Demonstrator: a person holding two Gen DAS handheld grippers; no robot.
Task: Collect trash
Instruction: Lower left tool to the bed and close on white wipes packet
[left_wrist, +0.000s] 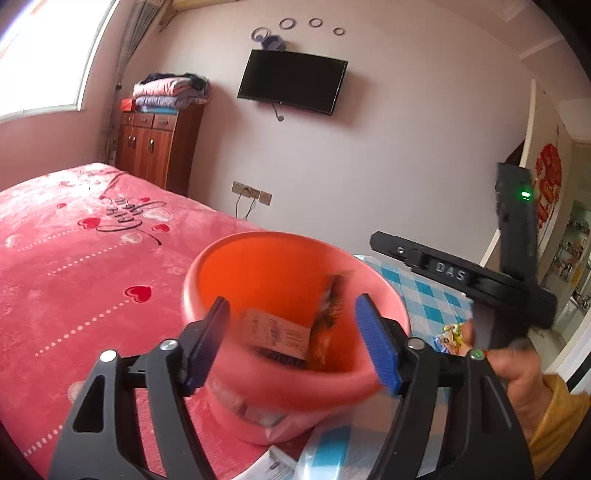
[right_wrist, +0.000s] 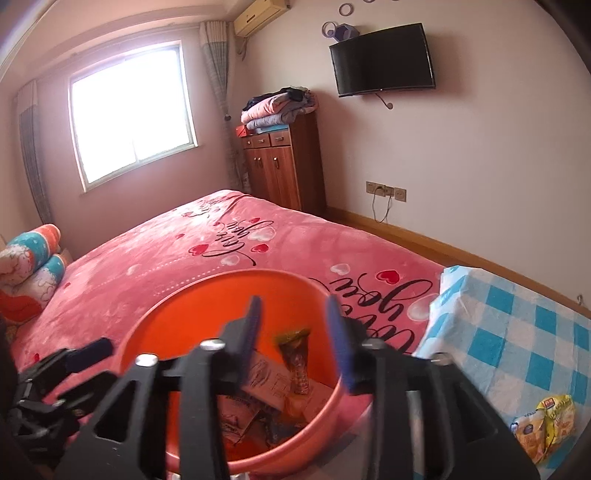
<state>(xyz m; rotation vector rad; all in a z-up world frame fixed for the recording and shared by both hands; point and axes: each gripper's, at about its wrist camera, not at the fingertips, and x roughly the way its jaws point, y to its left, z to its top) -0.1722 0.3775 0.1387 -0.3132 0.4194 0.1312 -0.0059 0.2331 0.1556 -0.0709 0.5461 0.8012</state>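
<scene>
Left gripper (left_wrist: 291, 339): jaws wide, holding nothing, aimed at the orange bin (left_wrist: 258, 266).
Right gripper (right_wrist: 295, 343): jaws partly apart above the bin (right_wrist: 155, 325); brown wrapper (right_wrist: 295, 363) between them, apparently released.
Remaining trash: yellow snack bag (right_wrist: 546, 424) at 4 o'clock on checkered cloth (right_wrist: 517, 332).
Risk: bin stands on soft bed (right_wrist: 166, 258); a bump may tip it.

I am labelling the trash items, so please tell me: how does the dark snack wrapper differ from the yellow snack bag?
The dark snack wrapper is inside the orange bucket, standing upright between the jaws of the right gripper, which do not touch it. The yellow snack bag lies outside the bucket, beside the blue checked cloth. The wrapper is narrow and brownish; the bag is wider and bright yellow. Both are crumpled food packaging.
</scene>
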